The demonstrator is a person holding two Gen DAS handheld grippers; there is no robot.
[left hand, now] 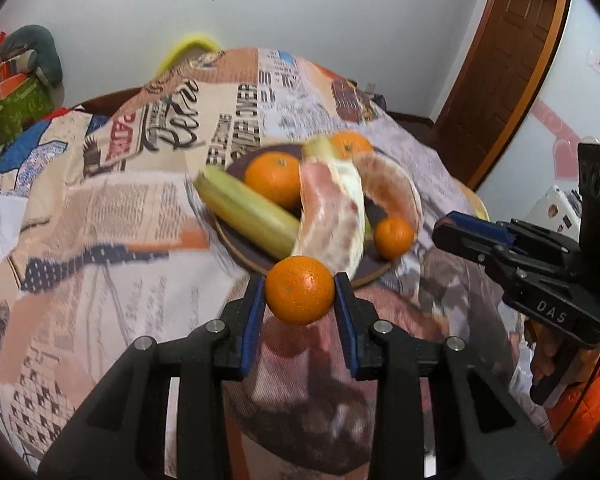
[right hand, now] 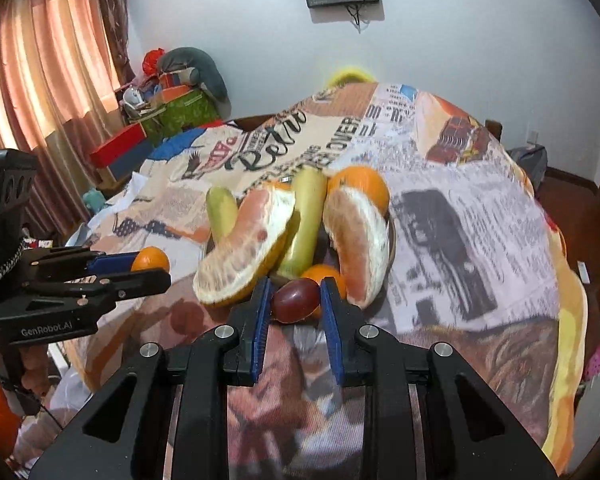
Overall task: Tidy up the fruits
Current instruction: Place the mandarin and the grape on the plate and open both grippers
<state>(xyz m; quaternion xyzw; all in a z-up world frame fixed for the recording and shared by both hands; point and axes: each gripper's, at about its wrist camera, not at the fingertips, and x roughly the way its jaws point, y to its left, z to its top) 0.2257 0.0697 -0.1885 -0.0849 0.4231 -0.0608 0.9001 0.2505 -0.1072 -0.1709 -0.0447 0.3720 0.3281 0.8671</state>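
My left gripper (left hand: 300, 292) is shut on a small orange mandarin (left hand: 299, 290), held in the air just in front of the round dark plate (left hand: 242, 254). On the plate lie two pale green bananas (left hand: 252, 210), two peeled pomelo pieces (left hand: 332, 208) and several mandarins (left hand: 274, 178). My right gripper (right hand: 294, 300) is shut on a dark red grape (right hand: 296, 299), also close before the plate's near side. In the right wrist view the left gripper (right hand: 150, 270) shows at the left with its mandarin (right hand: 151, 260). The right gripper (left hand: 456, 232) shows side-on at the right of the left wrist view.
The table wears a cloth (left hand: 100, 220) printed like newspaper. A yellow chair back (left hand: 192, 46) rises behind the far edge. Boxes and soft toys (right hand: 172, 96) are piled by the curtain (right hand: 40, 72). A wooden door (left hand: 512, 56) stands at the right.
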